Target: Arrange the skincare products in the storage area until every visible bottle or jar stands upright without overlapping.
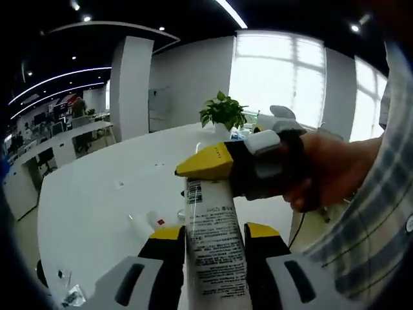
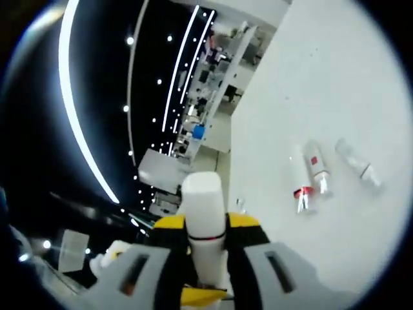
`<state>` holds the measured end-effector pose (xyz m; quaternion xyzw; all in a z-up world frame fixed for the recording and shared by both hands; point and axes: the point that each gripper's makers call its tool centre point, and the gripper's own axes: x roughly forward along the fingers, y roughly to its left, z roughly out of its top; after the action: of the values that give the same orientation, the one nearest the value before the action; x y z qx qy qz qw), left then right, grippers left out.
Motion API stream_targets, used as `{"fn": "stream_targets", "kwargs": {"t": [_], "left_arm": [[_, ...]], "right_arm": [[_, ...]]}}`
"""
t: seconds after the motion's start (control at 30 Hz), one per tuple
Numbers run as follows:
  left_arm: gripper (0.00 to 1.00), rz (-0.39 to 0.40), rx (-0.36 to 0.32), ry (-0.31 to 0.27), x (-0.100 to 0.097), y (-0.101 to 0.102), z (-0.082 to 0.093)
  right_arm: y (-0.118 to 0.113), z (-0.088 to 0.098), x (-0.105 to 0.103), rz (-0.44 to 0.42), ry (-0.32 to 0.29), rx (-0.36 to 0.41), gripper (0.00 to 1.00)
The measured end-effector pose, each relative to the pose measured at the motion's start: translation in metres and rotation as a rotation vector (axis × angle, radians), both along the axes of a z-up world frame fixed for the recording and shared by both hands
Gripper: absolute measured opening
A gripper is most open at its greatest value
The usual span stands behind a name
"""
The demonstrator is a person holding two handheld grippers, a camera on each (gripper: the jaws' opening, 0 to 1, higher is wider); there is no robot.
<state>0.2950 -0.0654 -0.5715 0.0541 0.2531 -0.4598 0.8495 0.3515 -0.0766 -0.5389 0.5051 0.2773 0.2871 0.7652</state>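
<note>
A tall white bottle (image 1: 214,242) with a printed label is held off the table between both grippers. My left gripper (image 1: 213,234) is shut on its body, with a yellow-tipped jaw on each side. The right gripper (image 1: 216,165), held by a hand (image 1: 329,171), comes in from the right and clamps the bottle's upper end. In the right gripper view, my right gripper (image 2: 206,223) is shut on the bottle's white cap end (image 2: 204,206). Three small bottles lie on their sides on the white table (image 2: 322,77): a red-banded one (image 2: 300,184), a red-labelled one (image 2: 317,166) and a clear one (image 2: 359,165).
A potted plant (image 1: 222,111) stands at the far side of the white table (image 1: 110,194). A small bottle (image 1: 153,223) lies flat near my left jaw. Small wrappers (image 1: 68,294) sit at the near left edge. A checked sleeve (image 1: 374,219) is on the right.
</note>
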Motion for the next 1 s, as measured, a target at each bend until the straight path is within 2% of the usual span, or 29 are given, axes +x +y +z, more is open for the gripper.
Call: {"fn": "stream_targets", "kwargs": {"t": [0.1,0.4,0.47,0.5,0.53,0.57,0.67,0.77,0.93,1.0], "left_arm": [[0.37,0.014,0.002,0.03,-0.003,0.004,-0.007],[0.41,-0.013,0.085,0.028,-0.014,0.009,-0.017],[0.45,-0.015,0.178,0.059,-0.02,0.019,-0.033],[0.45,-0.011,0.173,0.071,-0.022,0.019,-0.034],[0.45,-0.015,0.122,0.057,-0.022,0.015,-0.028],[0.45,-0.003,0.12,0.067,-0.021,0.015,-0.028],[0.44,-0.003,0.145,0.06,-0.022,0.017,-0.029],[0.43,0.014,0.143,0.095,-0.024,0.019,-0.031],[0.4,0.016,0.148,0.111,-0.028,0.022,-0.032],[0.39,0.022,0.141,0.136,-0.03,0.022,-0.032]], "right_arm": [[-0.002,0.001,0.002,-0.009,-0.006,0.002,0.2],[-0.006,-0.001,-0.002,-0.032,-0.002,0.01,0.2],[-0.01,0.002,0.0,-0.052,0.003,0.041,0.21],[-0.011,0.002,0.0,-0.049,0.003,0.04,0.21],[-0.011,0.001,0.0,-0.04,0.004,0.03,0.21],[-0.011,0.001,0.0,-0.04,0.003,0.033,0.21],[-0.01,0.0,-0.001,-0.036,0.002,0.033,0.21],[-0.008,-0.002,-0.002,-0.033,0.005,0.028,0.21],[-0.007,-0.008,-0.006,-0.023,0.019,0.028,0.21],[-0.007,-0.01,-0.008,-0.023,0.032,0.033,0.21]]}}
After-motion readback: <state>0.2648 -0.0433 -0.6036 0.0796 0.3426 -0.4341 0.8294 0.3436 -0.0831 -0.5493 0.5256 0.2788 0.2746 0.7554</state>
